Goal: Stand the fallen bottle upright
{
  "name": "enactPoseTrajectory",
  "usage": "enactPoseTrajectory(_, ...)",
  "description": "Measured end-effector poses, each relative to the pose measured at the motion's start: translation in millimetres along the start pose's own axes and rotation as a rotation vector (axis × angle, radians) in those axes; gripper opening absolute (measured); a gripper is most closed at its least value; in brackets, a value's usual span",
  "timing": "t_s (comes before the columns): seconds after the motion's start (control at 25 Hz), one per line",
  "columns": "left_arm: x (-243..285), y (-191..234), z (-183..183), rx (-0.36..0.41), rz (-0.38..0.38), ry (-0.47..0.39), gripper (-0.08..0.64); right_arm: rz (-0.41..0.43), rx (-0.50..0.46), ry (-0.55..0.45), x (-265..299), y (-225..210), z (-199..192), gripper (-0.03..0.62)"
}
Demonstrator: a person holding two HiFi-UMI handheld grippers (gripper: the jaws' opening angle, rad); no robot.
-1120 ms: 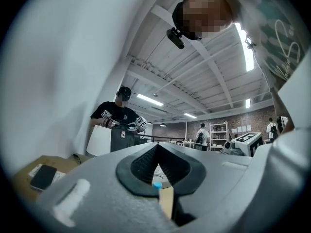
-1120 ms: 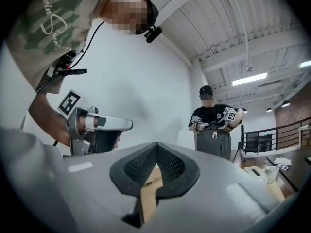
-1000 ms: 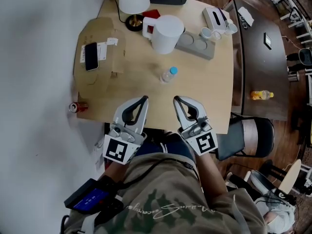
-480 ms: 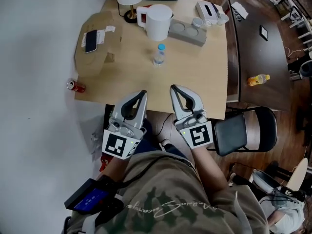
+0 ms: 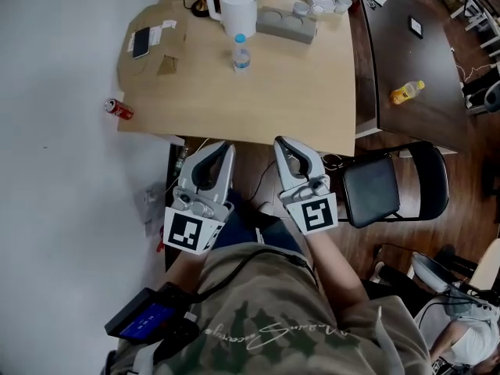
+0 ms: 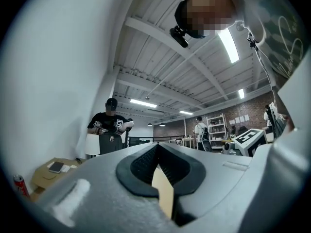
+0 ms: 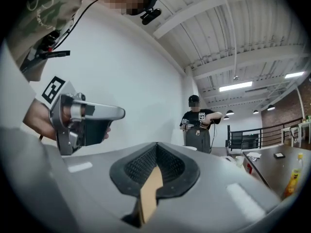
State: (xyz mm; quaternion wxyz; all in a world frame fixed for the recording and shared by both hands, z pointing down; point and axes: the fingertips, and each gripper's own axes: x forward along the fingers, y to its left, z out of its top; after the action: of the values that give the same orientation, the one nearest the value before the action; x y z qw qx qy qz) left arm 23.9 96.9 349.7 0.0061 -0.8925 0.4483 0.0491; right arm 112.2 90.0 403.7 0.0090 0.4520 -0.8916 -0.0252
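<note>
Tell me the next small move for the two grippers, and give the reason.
Probably no new grip: simply rest and call it done. The clear bottle with the blue cap stands upright on the table, while the left gripper and right gripper are shut, empty and short of the table's near edge.

person is wearing a camouflage t-shirt (image 5: 266, 319) with pale script lettering; a black cable (image 5: 248, 256) is running across it. grey left gripper (image 5: 225, 145) and right gripper (image 5: 280, 141) are each carrying a black-and-white marker cube (image 5: 316, 214).
</note>
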Motion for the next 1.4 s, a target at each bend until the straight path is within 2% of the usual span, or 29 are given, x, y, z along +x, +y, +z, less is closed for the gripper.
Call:
enactPoseTrajectory(0.12, -9, -21, -1, 0.029, -0.047, 0.029, 0.002, -0.021, 0.044, 0.015, -21, 6, -6, 0.000)
enactPoseTrajectory(0.28, -11, -23, -8, 0.011, -0.067, 0.045, 0.002, -0.043, 0.052, 0.041, -30, 8, -2, 0.000)
enactPoseTrajectory(0.44, -16, -6, -3, -0.008, -0.051, 0.030, 0.002, -0.060, 0.005, 0.042, -26, 19, 8, 0.000)
enactPoseTrajectory(0.6, -28, 13, 6, 0.006, -0.023, -0.007, 0.002, -0.075, -0.016, 0.055, -25, 30, 8, -0.002)
enactPoseTrajectory(0.92, -48, 26, 21, -0.010, -0.032, -0.059, 0.002, -0.098, -0.059, 0.021, -7, 41, 39, 0.000)
enactPoseTrajectory(1.24, -68, 48, 27, -0.021, -0.023, -0.061, 0.002, -0.092, -0.070, 0.032, 14, 65, 47, -0.001)
enactPoseTrajectory(1.4, -76, 52, 18, -0.037, -0.007, -0.041, 0.002, -0.075, -0.069, 0.025, 17, 76, 47, -0.002)
